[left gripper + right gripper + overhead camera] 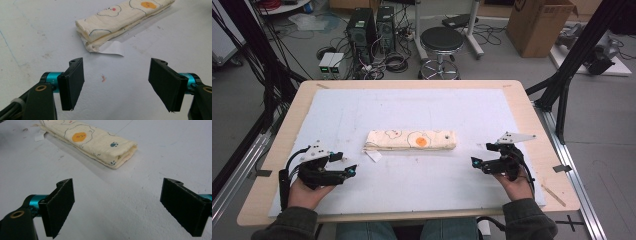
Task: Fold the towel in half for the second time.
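The cloth [410, 140] lies folded into a long strip mid-tabletop, so folding looks nearly done; my left gripper [346, 165] and right gripper [480, 156] are both wide open, empty.

No legible text, brand, number or sign anywhere. White tag [111, 48] on folded cloth [125, 17] is blank on its visible face. Cloth carries printed drawings only, no lettering.

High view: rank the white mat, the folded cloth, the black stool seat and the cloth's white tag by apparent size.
1. white mat
2. folded cloth
3. black stool seat, which looks smaller than the cloth, though it stands farther from the camera, so true size is unsure
4. white tag
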